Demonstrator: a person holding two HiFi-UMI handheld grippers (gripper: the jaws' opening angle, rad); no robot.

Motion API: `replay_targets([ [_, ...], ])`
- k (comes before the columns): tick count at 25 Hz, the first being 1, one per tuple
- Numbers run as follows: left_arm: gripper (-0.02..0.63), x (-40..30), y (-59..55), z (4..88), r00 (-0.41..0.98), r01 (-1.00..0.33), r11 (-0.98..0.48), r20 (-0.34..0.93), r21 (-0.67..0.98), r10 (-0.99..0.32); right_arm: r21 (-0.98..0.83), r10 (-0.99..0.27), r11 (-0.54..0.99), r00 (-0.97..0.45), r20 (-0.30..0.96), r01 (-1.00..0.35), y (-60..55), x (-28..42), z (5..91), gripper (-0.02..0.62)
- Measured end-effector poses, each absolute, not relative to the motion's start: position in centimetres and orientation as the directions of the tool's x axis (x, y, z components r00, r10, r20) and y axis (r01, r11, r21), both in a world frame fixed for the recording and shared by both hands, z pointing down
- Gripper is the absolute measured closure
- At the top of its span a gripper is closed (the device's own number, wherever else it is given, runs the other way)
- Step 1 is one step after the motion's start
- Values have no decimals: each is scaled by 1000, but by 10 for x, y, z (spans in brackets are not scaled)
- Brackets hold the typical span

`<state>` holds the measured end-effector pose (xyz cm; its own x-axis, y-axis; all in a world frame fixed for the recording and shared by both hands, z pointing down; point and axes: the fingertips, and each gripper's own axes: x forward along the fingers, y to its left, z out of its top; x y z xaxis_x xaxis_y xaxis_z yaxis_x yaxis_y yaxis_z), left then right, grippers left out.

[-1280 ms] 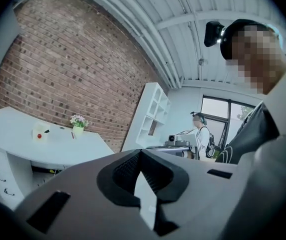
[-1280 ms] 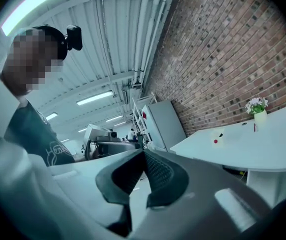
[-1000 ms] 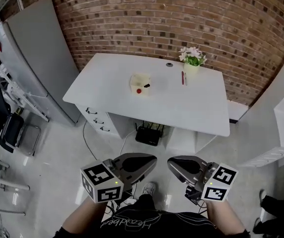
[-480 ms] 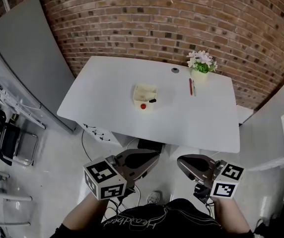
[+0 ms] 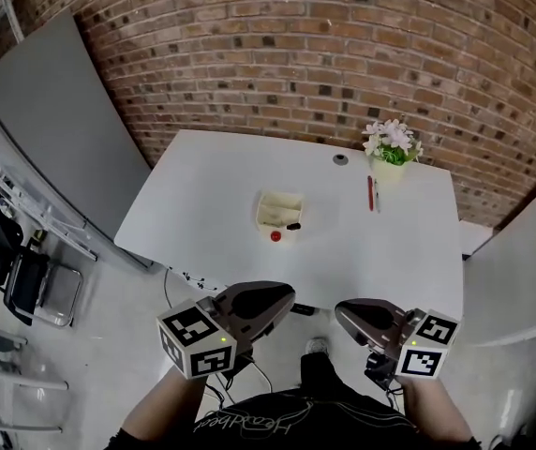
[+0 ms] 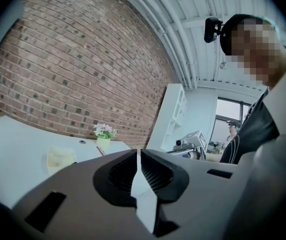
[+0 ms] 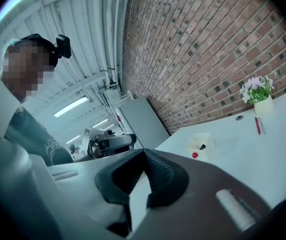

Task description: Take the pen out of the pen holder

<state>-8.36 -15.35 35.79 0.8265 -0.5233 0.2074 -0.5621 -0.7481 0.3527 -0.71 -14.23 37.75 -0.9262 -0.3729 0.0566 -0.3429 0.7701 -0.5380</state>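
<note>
A cream pen holder [image 5: 279,210] stands mid-way across the white desk [image 5: 202,195], with a black pen end [image 5: 292,225] and a red ball [image 5: 275,236] at its near side. Both grippers hover short of the desk's near edge, well apart from the holder. My left gripper [image 5: 282,298] is shut and empty, as is my right gripper [image 5: 343,312]. In the left gripper view the holder [image 6: 60,158] shows at the left beyond the closed jaws [image 6: 138,151]. The right gripper view has the holder [image 7: 199,144] to the right of the closed jaws [image 7: 144,153].
A red pen [image 5: 371,193] and a flower pot [image 5: 392,148] sit at the desk's far right, a small round grey disc [image 5: 340,159] near the back edge. A grey cabinet [image 5: 52,120] and chairs [image 5: 24,279] stand left; the brick wall is behind.
I have walked toward the desk with both grippers carried forward; the desk now sits nearer and lower in the head view. Both jaws stay shut.
</note>
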Motion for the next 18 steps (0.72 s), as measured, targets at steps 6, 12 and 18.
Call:
replay_targets([
  [6,601,-91,-205,371,741,-671,-694,274,263,-613,-572,-339,756,-938,74,-319,-184,-3,397,594],
  [12,588,-80,-246,396,735,-675,-684,327,277,-594,-604,-342,731,-937,78,-317,-228,11,407,594],
  [18,523,-88,-282,436,672,-729,-639,435,247,-598,-644,-324,704,-942,85,-300,-256,13,423,594],
])
